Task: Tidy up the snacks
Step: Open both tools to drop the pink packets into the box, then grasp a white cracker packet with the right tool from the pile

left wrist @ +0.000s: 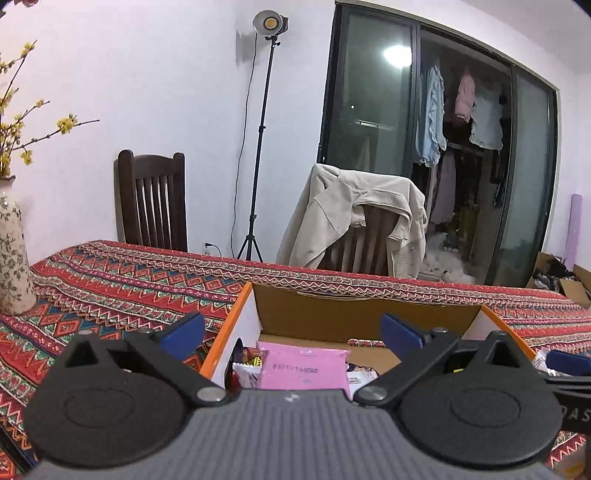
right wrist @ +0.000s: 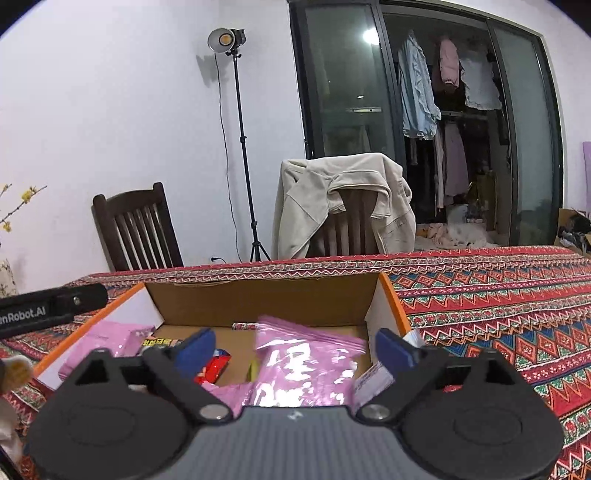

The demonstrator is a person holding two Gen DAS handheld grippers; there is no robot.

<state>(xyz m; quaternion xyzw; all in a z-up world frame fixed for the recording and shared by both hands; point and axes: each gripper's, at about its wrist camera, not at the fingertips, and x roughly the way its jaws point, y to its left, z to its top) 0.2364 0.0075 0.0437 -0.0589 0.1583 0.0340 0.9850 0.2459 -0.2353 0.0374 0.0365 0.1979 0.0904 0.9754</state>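
Left gripper (left wrist: 291, 334): black two-finger hand-held tool with blue pads, jaws spread wide, nothing between them. It hangs over the left part of the box, above a flat pale-pink packet with a printed code (left wrist: 304, 365) lying inside.

Right gripper (right wrist: 295, 347): same make, jaws likewise spread and empty. Below it, inside the box, a glossy pink zip-top snack bag (right wrist: 306, 365) lies loose; the pads stand clear of it on both sides, so it reads as set down, not gripped.

Container: open cardboard box with orange rim and white inner walls (right wrist: 258, 295), on the table. Further contents: a second pale-pink packet (right wrist: 107, 339) at the left wall, a small red wrapper (right wrist: 216, 365), a white-and-blue sachet (right wrist: 373, 380) against the right wall. The snacks are gathered here, likely as the collecting point.

Support: red patterned woven tablecloth (right wrist: 480, 306).

Surroundings: floral ceramic vase with yellow blossom twigs (left wrist: 13, 251); dark wooden slat-back chair (left wrist: 155, 199); a chair draped with a beige jacket (left wrist: 354, 218); studio lamp on a black tripod (left wrist: 267, 24).
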